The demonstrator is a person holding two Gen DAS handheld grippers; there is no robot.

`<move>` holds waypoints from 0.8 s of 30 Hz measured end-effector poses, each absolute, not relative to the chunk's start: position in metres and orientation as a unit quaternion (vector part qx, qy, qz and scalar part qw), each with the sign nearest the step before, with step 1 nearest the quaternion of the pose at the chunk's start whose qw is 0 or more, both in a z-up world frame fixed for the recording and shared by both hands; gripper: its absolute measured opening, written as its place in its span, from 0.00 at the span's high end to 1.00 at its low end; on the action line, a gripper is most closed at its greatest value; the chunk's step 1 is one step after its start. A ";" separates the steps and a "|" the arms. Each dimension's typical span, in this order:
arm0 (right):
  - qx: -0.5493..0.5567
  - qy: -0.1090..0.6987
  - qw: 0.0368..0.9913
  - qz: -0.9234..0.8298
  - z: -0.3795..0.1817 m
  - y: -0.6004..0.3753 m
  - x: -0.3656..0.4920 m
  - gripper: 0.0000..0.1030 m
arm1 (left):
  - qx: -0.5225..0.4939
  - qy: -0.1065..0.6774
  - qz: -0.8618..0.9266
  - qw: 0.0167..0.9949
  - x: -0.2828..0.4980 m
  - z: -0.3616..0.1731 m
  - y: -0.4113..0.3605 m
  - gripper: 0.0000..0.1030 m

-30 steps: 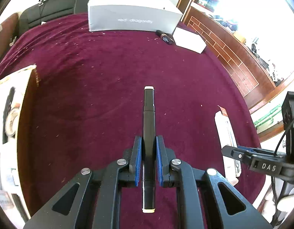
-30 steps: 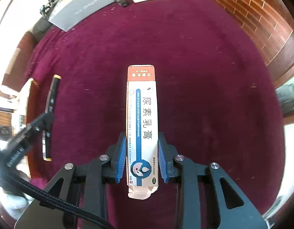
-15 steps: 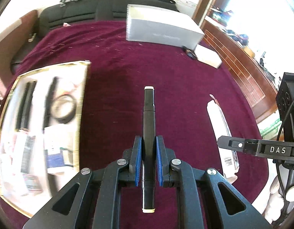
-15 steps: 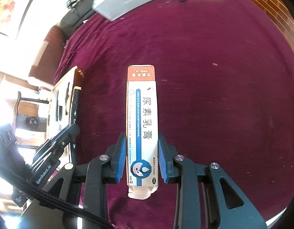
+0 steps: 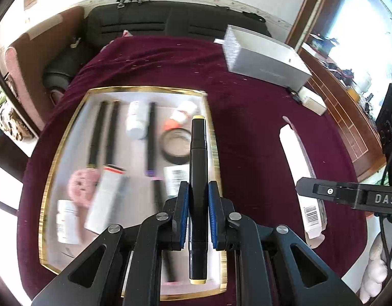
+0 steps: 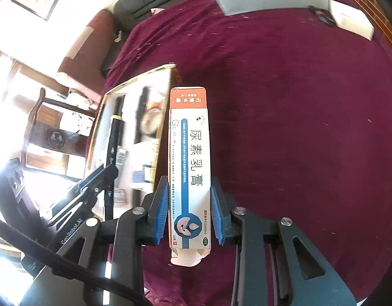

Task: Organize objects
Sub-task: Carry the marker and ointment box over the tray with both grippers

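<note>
Gold-rimmed white tray (image 5: pixel 211 137), crowded: beneath the left gripper (image 5: pixel 198 216), clamped on a black yellow-capped marker (image 5: pixel 198 168) over its right edge. Right gripper (image 6: pixel 189 209): grips a white-and-orange ointment carton (image 6: pixel 189 153) above bare maroon cloth (image 6: pixel 297 127), tray just left.

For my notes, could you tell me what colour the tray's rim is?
Gold, clearest in the left wrist view: tray rim.

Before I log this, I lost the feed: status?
Left tongs shut on pen, over tray. Right tongs shut on box. Tray crowded.
</note>
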State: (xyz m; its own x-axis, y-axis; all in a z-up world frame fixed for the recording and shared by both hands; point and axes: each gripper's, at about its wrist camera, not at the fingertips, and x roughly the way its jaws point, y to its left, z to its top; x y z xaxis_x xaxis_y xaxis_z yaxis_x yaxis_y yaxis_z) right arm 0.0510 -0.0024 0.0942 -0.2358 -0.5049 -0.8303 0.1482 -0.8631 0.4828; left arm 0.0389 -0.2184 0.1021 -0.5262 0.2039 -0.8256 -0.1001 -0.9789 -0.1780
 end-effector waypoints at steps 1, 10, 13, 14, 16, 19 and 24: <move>0.580 -0.150 0.216 -0.771 0.096 -0.012 0.050 0.73 | -0.479 -0.054 0.872 0.084 0.039 0.101 -0.225 0.89; 0.581 -0.132 0.237 -0.768 0.098 -0.069 0.045 0.73 | -0.482 -0.068 0.871 0.063 0.028 0.091 -0.283 0.89; 0.583 -0.133 0.238 -0.766 0.098 -0.079 0.044 0.73 | -0.481 -0.072 0.872 0.055 0.023 0.090 -0.299 0.89; 0.584 -0.135 0.238 -0.765 0.098 -0.081 0.043 0.73 | -0.480 -0.073 0.872 0.053 0.022 0.090 -0.303 0.89; 0.585 -0.139 0.237 -0.763 0.098 -0.085 0.040 0.73 | -0.480 -0.073 0.873 0.049 0.018 0.089 -0.315 0.89; 0.589 -0.147 0.239 -0.757 0.096 -0.092 0.037 0.73 | -0.480 -0.072 0.873 0.042 0.010 0.087 -0.327 0.89; 0.602 -0.159 0.244 -0.743 0.088 -0.107 0.031 0.73 | -0.486 -0.075 0.870 0.040 -0.010 0.078 -0.341 0.89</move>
